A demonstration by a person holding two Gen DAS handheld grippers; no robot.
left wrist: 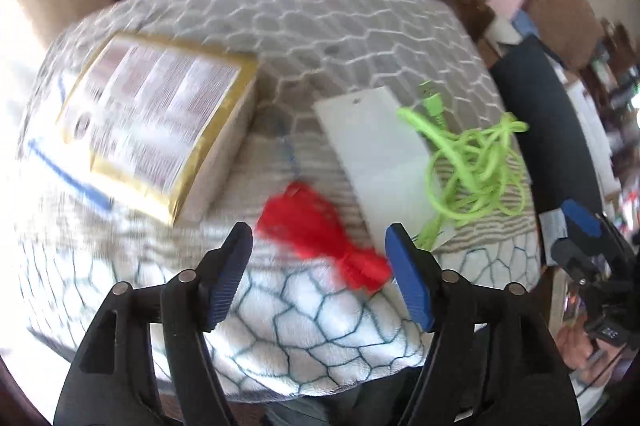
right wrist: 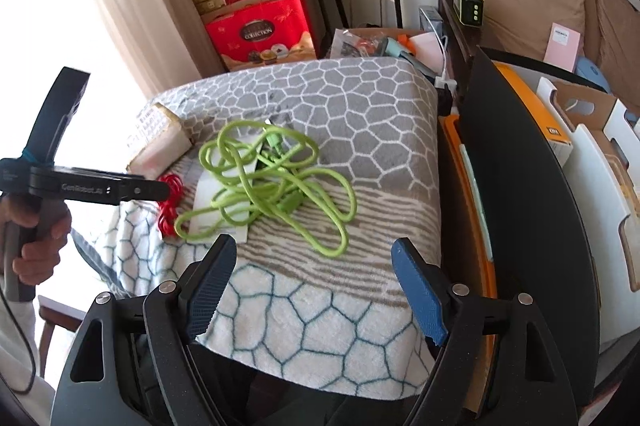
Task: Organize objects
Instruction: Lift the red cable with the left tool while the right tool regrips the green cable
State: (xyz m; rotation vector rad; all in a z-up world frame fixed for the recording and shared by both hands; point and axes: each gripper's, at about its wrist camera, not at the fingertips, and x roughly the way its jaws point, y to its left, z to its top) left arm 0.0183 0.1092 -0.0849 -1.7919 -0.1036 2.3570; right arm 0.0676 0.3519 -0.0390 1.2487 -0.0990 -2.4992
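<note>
Roughly central on a patterned blanket (right wrist: 352,114): green cable (right wrist: 276,182), tangled, partly across a white flat card (right wrist: 208,194). Just beside the card's left edge, red coiled cable (left wrist: 320,226), blurred in the left wrist view and lying on the blanket's striped band. Further left, near the blanket's left edge, gold-edged box (left wrist: 156,118) with printed text facing up. Open blanket beyond the cable toward the far edge, and more bare blanket on the near white part in front of both tools. Hard up against the right edge of the blanket, a tall black panel (right wrist: 520,186) with orange and white boards behind it; little room on that side. Past the far edge, stacked red gift boxes (right wrist: 260,34) and clutter.

Left gripper (left wrist: 320,258) pointing steeply down over the near side of the red coil, fingers wide apart, pads not pressing it; coil's lower end just beside the right finger (left wrist: 408,274), contact unclear through the blur. Seen from the right wrist view as a dark tool held by a hand (right wrist: 38,246) at the blanket's left side, its tips at the red coil. Right gripper (right wrist: 316,262) angled down above the near white part of the blanket, spread wide and empty, green cable just ahead of its tips and apart from them.
</note>
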